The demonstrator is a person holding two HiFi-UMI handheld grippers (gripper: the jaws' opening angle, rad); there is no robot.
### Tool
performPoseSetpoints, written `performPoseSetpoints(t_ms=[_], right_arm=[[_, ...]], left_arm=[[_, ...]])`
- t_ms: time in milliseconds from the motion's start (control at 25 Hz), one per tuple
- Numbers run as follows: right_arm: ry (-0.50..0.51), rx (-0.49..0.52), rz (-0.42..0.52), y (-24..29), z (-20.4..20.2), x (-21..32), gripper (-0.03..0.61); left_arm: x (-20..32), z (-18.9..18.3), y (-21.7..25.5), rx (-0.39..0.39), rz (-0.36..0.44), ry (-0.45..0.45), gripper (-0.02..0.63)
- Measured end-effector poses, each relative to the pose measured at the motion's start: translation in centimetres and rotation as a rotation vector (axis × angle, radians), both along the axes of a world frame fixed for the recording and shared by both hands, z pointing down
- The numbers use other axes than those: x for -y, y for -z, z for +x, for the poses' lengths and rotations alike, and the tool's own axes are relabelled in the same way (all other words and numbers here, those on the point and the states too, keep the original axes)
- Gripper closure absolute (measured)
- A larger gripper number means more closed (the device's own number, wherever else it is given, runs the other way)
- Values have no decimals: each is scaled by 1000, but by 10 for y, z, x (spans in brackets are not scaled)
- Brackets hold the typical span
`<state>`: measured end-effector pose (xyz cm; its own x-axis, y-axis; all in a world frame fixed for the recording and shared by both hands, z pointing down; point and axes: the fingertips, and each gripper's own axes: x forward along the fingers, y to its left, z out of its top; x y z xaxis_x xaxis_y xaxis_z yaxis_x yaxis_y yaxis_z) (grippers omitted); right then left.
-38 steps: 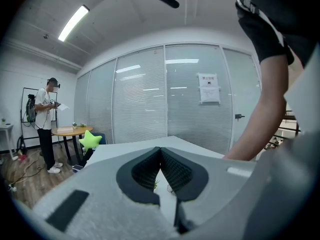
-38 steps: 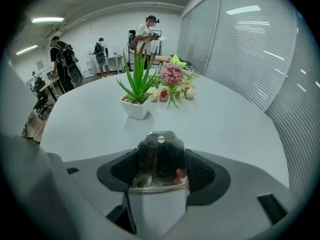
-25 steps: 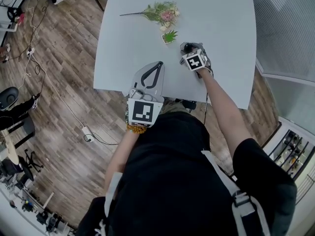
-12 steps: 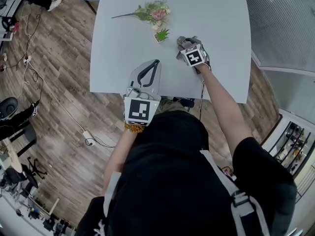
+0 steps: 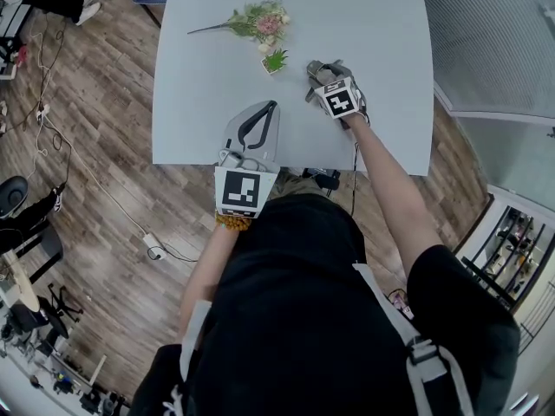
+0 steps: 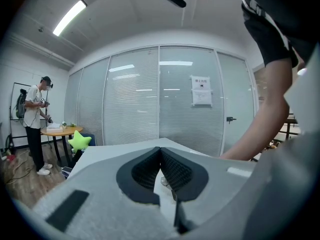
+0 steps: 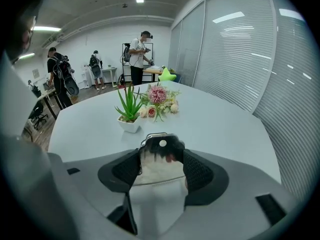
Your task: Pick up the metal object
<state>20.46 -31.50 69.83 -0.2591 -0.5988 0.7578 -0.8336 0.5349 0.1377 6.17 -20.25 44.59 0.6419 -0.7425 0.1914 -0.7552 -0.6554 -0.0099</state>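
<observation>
1. R gripper (image 5: 317, 74): jaws clamped on the metal object (image 7: 159, 160), one black pad (image 7: 120, 171) on each side. Object is shiny and mirror-like, w/ a small white dot near its top edge. It sits between the jaw tips, over the table (image 5: 381, 24). Whether it rests on the tabletop or hangs clear of it: cannot tell.

2. Position, head view: R gripper is mid-table, toward the near edge, arm reaching fwd from the person's R side. Plant (image 5: 275, 61) in a white pot stands just beyond the jaw tips and to their L, apart from them. Flowers (image 5: 263, 20) lie farther back, stem pointing L.

3. L gripper (image 5: 271, 108): jaws together, tips touching, nothing held. It sits over the near table edge, L of the R gripper and well apart from the metal object. L gripper view looks up across the tabletop to a glass wall w/ blinds.

4. Background: R gripper view shows several people standing at far desks. L gripper view shows one person by a round table, w/ a green star cushion (image 6: 80, 140) beside it. Floor (image 5: 95, 172) is wood plank, cables lying on it.
</observation>
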Motion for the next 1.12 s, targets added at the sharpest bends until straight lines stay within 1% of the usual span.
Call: performPoseSetpoints(t_ms=[200, 360, 440, 600, 760, 960, 1120], right_arm=[[19, -7, 42, 31, -3, -1, 311], [-51, 46, 60, 53, -3, -1, 311], [-78, 57, 70, 65, -6, -3, 311], [-105, 53, 101, 94, -22, -8, 311], [-124, 31, 125, 117, -37, -11, 311], [-158, 24, 140, 132, -59, -17, 311], [-201, 38, 194, 154, -67, -9, 311]], left_arm=[[1, -6, 14, -4, 20, -25, 609], [8, -17, 24, -26, 32, -40, 609], [15, -23, 31, -40, 46, -49, 609], [28, -38, 46, -82, 74, -67, 609], [37, -51, 53, -133, 74, -91, 609], [45, -64, 47, -141, 63, -154, 609], [58, -77, 50, -134, 75, -179, 609]])
